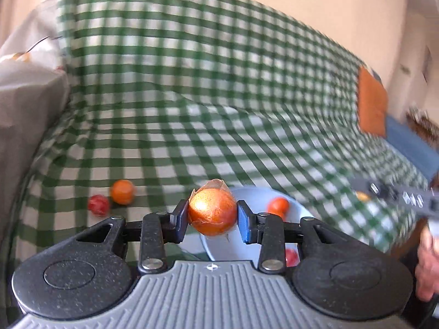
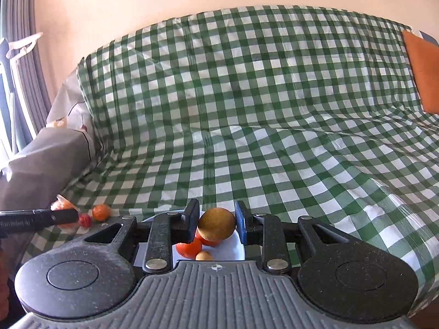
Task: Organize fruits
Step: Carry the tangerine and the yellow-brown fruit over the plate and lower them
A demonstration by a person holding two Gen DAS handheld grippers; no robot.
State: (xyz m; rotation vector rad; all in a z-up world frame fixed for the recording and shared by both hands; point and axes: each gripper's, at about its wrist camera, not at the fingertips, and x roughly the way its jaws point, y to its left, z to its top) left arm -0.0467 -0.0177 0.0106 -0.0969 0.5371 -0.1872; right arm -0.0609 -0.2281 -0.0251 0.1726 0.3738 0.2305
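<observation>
My left gripper [image 1: 212, 220] is shut on a wrapped orange fruit [image 1: 211, 210], held just above the near-left rim of a pale blue bowl [image 1: 255, 196]. The bowl holds an orange fruit [image 1: 278, 205] and a red fruit [image 1: 290, 257]. An orange fruit [image 1: 122, 191] and a red fruit [image 1: 98, 205] lie on the cloth to the left. My right gripper [image 2: 216, 226] is shut on a round brown fruit [image 2: 216, 224] above the same bowl [image 2: 233, 249], which holds an orange fruit [image 2: 188, 249] and a small tan fruit [image 2: 204, 255]. The left gripper's finger [image 2: 38, 219] shows at the far left.
A green-and-white checked cloth [image 2: 247, 137] covers the seat and backrest. A grey cushion [image 2: 41, 161] lies at the left. An orange cushion [image 2: 422, 68] is at the right. Loose orange fruit [image 2: 101, 212] and red fruit [image 2: 85, 220] lie left of the bowl.
</observation>
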